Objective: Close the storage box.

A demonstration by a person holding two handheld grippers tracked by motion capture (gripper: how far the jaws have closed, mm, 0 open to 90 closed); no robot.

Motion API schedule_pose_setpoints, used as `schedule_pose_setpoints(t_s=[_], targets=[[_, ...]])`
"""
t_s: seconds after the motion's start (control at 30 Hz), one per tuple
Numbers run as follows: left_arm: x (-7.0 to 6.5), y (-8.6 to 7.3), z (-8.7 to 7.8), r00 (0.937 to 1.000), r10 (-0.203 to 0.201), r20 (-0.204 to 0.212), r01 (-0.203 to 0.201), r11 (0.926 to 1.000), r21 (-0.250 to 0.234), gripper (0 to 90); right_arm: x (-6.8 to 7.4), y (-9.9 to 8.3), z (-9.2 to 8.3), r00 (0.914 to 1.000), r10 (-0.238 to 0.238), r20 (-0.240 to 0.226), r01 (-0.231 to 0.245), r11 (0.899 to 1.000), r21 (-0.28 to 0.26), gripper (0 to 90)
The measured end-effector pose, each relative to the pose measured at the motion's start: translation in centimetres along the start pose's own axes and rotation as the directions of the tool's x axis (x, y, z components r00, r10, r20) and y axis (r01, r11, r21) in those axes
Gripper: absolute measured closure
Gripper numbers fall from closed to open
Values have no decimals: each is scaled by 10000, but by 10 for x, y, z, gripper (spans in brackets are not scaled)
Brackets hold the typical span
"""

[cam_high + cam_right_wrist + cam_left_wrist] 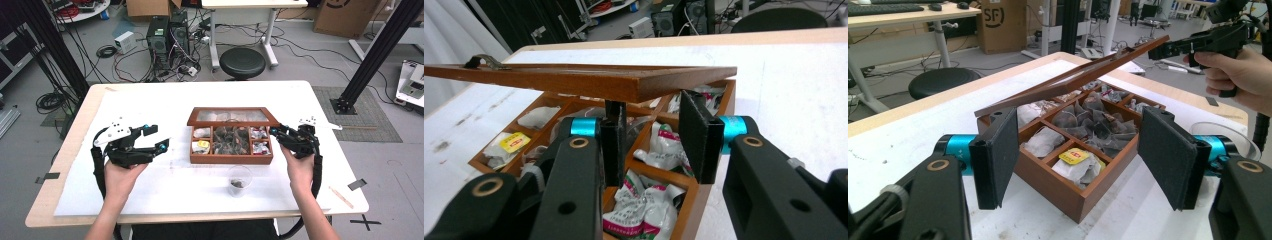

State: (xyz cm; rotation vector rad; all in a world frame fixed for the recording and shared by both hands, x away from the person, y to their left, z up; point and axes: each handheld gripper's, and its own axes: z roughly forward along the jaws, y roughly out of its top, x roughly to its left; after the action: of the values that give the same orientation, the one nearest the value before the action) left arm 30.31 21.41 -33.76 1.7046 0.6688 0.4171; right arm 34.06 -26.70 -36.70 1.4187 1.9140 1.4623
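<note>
White-topped counter (pixel 150 200) carries a brown wooden compartment box (pixel 231 159) of tea bags at its middle. Box's glass-paned wooden lid (pixel 232 116) is tilted up, partly raised at its right edge. Right gripper (pixel 278 132) sits at the box's right side, jaws apart with the lid edge resting above them. Left gripper (pixel 156 138) is left of the box, jaws wide apart, empty. Clear plastic cup (pixel 240 181) with dark contents stands just in front of the box.
</note>
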Motion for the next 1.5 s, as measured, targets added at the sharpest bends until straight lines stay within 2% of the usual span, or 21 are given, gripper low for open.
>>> schedule_pose_setpoints(t_s=[0.3,0.73,1.43,1.5], targets=[[-1,0,1,10000,-11,14,11,10000,52,332,3,-7,-2,10000,-30,72,30,9999,-98,669],[-1,-3,4,10000,-8,56,7,9999,163,332,9,-20,-9,9972,-481,572,500,9982,-332,703],[-3,-7,9,10000,-13,96,10,9994,350,332,5,-40,-11,9978,-397,527,392,9992,109,681],[-3,-7,9,10000,58,71,-61,9993,360,332,5,-43,-11,9970,-526,566,516,9985,191,680]])
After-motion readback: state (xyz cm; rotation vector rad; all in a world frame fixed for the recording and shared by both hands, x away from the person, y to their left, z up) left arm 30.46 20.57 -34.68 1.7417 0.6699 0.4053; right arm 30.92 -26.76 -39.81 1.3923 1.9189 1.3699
